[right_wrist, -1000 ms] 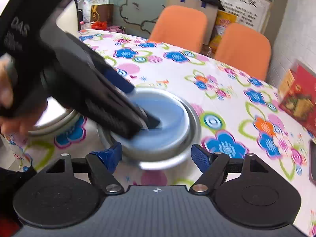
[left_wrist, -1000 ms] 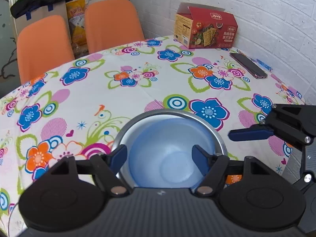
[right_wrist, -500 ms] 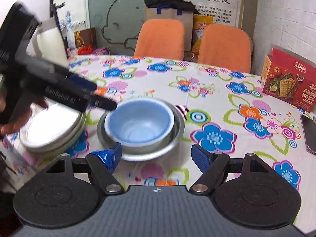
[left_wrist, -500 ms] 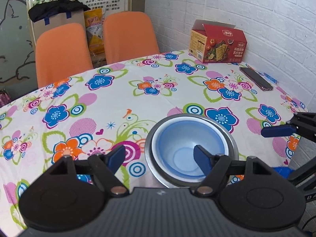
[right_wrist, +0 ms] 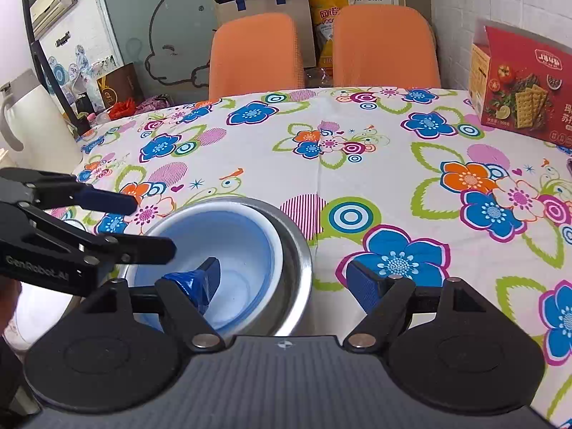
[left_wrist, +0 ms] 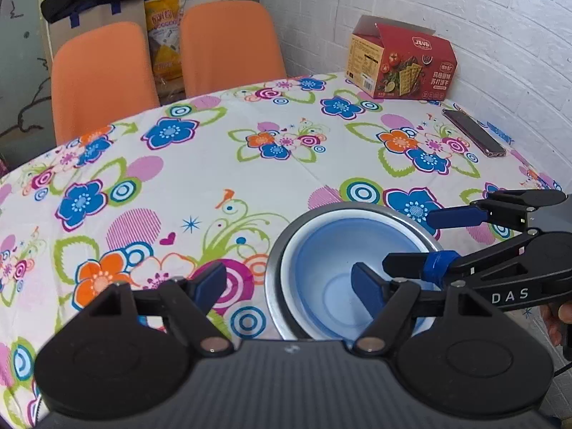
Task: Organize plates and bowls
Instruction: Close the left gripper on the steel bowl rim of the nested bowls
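Blue plastic sits nearest you: the blue bowl (left_wrist: pixel 343 279) is nested inside the steel bowl (left_wrist: pixel 286 243), and both rest on the floral tablecloth (left_wrist: pixel 221 164).

Your left gripper (left_wrist: pixel 289 286) has its fingers spread wide and grips nothing. Its right fingertip (left_wrist: pixel 364 287) hangs over the blue bowl's hollow, and its left fingertip (left_wrist: pixel 211 282) hangs over the cloth, outside the steel rim. You cannot tell from this view whether either pad touches anything.

Your right gripper (right_wrist: pixel 282 279) is likewise spread wide and empty. Its left fingertip (right_wrist: pixel 200 282), wrapped in blue tape, is above the inside of the blue bowl, and its right fingertip (right_wrist: pixel 361 282) is outside the steel bowl, over a blue flower. So the nested bowls lie partly between each pair of fingers, toward the inner side of each.

In the right wrist view, left of your fingers and behind your left gripper, a pale round dish (right_wrist: pixel 39 307) shows at the table edge; too little shows to say more.

Farther beyond your fingers, to the right, a dark phone (left_wrist: pixel 473 137) lies flat on the cloth, and beyond it a red cracker box (left_wrist: pixel 400 60) stands against the white brick wall (left_wrist: pixel 482 18). Past the table's far edge stand two orange chairs (left_wrist: pixel 228 43). A white thermos jug (right_wrist: pixel 32 121) stands far off to the left in the right wrist view.
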`<act>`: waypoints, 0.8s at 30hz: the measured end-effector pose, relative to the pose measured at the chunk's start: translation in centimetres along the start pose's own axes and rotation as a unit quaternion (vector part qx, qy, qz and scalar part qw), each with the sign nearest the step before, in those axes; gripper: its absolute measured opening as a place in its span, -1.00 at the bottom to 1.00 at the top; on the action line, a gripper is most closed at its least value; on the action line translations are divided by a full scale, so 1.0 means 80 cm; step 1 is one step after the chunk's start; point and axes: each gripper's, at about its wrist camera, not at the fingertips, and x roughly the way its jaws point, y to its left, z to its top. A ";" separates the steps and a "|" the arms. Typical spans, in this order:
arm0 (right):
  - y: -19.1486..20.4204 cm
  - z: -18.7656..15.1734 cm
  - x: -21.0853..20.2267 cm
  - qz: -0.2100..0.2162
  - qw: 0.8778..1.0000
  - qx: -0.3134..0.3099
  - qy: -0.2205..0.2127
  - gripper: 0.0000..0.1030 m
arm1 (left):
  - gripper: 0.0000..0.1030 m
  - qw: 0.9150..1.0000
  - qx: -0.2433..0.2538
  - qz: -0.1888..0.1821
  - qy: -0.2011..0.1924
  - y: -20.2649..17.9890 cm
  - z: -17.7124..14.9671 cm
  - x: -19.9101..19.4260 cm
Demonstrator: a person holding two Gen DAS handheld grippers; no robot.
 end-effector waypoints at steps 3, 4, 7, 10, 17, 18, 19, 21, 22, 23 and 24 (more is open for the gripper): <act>0.002 0.002 0.009 -0.014 1.000 -0.008 0.009 0.24 | 0.47 1.000 -0.017 -0.014 0.015 0.008 0.004 0.017; 0.002 0.002 0.011 -0.015 1.000 -0.012 0.011 0.24 | 0.48 0.999 -0.023 -0.015 0.020 0.011 0.004 0.022; -0.001 0.002 0.016 -0.004 1.000 -0.012 0.014 0.25 | 0.48 0.999 -0.038 -0.016 0.027 0.020 0.003 0.032; 0.000 0.002 0.025 -0.004 1.000 -0.016 0.023 0.25 | 0.48 0.998 -0.045 -0.012 0.039 0.024 0.002 0.043; 0.008 -0.009 0.041 -0.015 0.999 -0.038 0.034 0.27 | 0.48 0.998 -0.036 0.006 0.054 0.020 -0.003 0.063; 0.012 -0.010 0.041 -0.019 0.998 -0.048 0.030 0.26 | 0.48 0.998 -0.028 0.010 0.054 0.016 -0.003 0.064; 0.014 -0.011 0.041 -0.017 0.998 -0.051 0.028 0.26 | 0.48 0.998 -0.025 0.010 0.054 0.014 -0.004 0.065; 0.013 -0.014 0.041 -0.015 0.999 -0.045 0.022 0.28 | 0.48 0.998 -0.024 0.012 0.054 0.012 -0.004 0.065; 0.013 -0.016 0.040 -0.016 0.999 -0.042 0.016 0.28 | 0.48 0.998 -0.023 0.012 0.053 0.012 -0.004 0.065; 0.012 -0.019 0.040 -0.014 0.999 -0.039 0.008 0.29 | 0.48 0.998 -0.023 0.011 0.052 0.013 -0.004 0.065; 0.011 -0.023 0.038 -0.012 0.999 -0.037 -0.001 0.29 | 0.48 0.998 -0.022 0.011 0.051 0.012 -0.005 0.064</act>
